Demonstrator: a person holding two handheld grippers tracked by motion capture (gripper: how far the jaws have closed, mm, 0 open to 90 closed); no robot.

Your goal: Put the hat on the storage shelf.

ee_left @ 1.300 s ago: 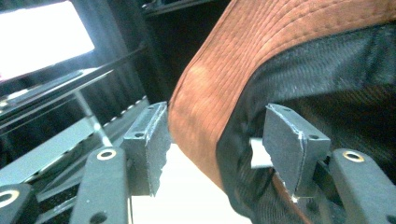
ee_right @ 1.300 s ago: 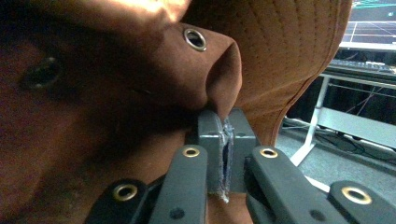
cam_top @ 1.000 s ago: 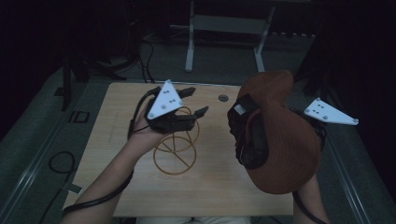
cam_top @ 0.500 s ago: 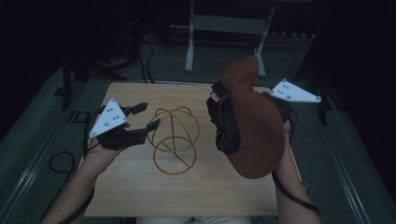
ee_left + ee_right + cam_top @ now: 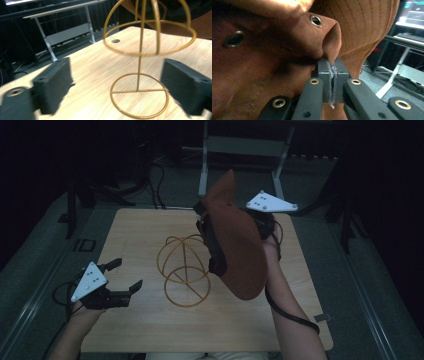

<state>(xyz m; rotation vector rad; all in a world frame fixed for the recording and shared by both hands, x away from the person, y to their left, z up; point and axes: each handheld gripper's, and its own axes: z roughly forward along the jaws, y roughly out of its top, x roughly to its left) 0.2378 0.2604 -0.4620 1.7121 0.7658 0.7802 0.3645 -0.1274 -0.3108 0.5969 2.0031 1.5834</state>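
Nearest to the person, at the left front part of the wooden table point(image 5: 150, 330), the left gripper point(image 5: 127, 277) is held low over the wood with its two black jaws wide apart and nothing between them. In the left gripper view these jaws stand on both sides of the picture, and the gold wire stand point(image 5: 140, 75) is seen between them but farther away, not touched. This stand point(image 5: 184, 270) is upright in the middle of the table, with a round base ring, a thin post and a dome of wire hoops on top. Just beside it, to the right and higher, the right gripper point(image 5: 332, 75) has its jaws pressed together on a fold of the brown hat point(image 5: 287, 37). The hat point(image 5: 235, 240) hangs in the air, tilted, above the table and close to the dome; whether it touches the wire I cannot tell.
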